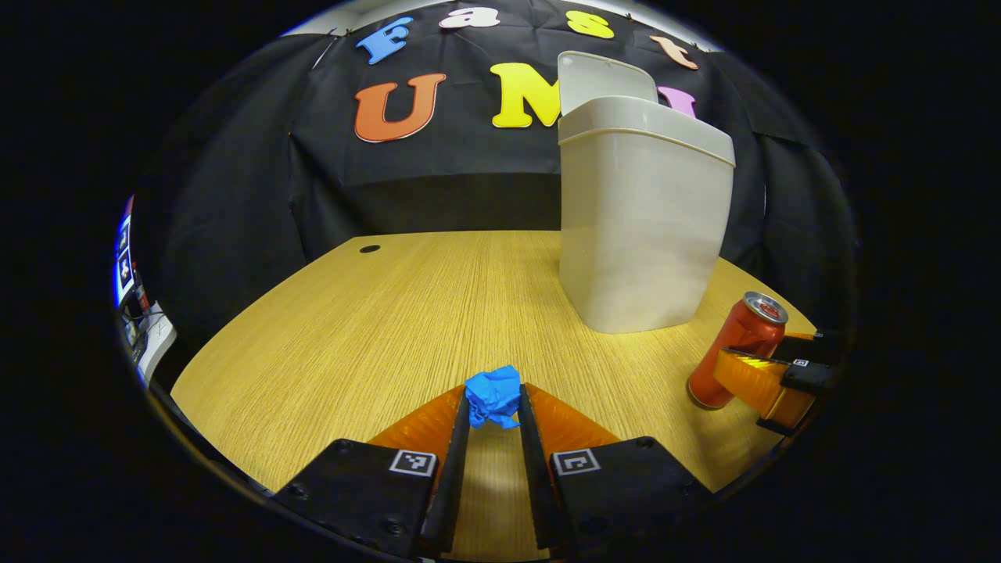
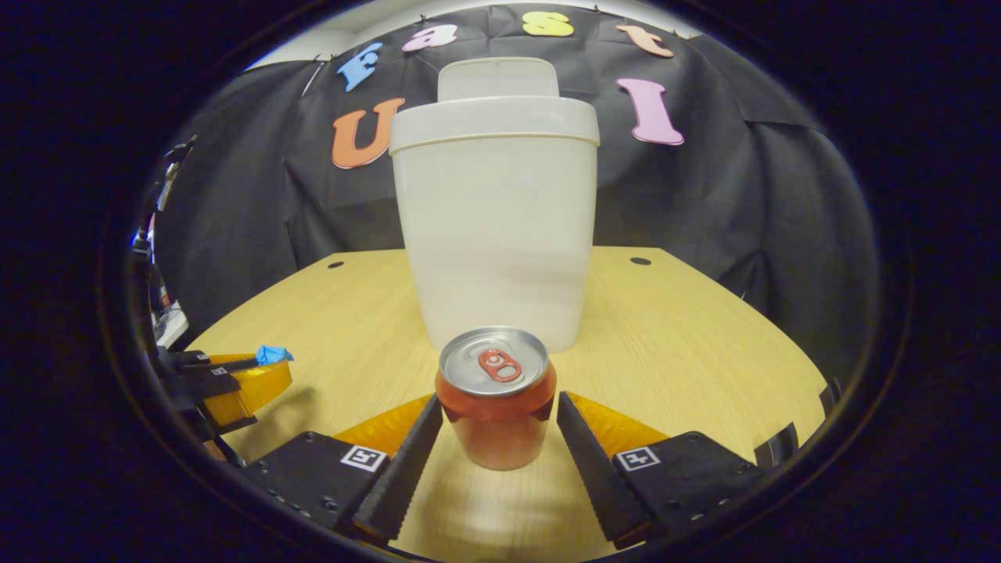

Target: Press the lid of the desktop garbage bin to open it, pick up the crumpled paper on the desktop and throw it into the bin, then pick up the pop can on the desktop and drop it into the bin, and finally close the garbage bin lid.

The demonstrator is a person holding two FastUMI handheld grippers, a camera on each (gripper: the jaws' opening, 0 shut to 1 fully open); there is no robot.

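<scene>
Left gripper view showed the left tool [image 1: 493, 407] low over the wooden worktop [image 1: 375, 328], its two fingers pressed against either side of the blue crumpled paper [image 1: 493, 396], which sat at the fingertips. Beyond it, to the right, stood the pale garbage bin [image 1: 641, 227] with its lid [image 1: 602, 78] tipped up behind the rim, so the bin was open. Farther right, near the worktop's edge, the red pop can [image 1: 739, 344] stood upright with the right tool [image 1: 770, 375] around it.

Right gripper view looked along the right tool [image 2: 499, 422], whose fingers were spread on both sides of the pop can [image 2: 496, 399]; a gap showed between each finger and the can, so they were apart and not gripping. The can stood upright on the worktop [image 2: 688, 328] just in front of the garbage bin [image 2: 496, 219], whose lid [image 2: 498, 78] rose behind the opening. At the left edge the left tool [image 2: 262, 363] appeared with the crumpled paper [image 2: 272, 355] at its tip.
</scene>
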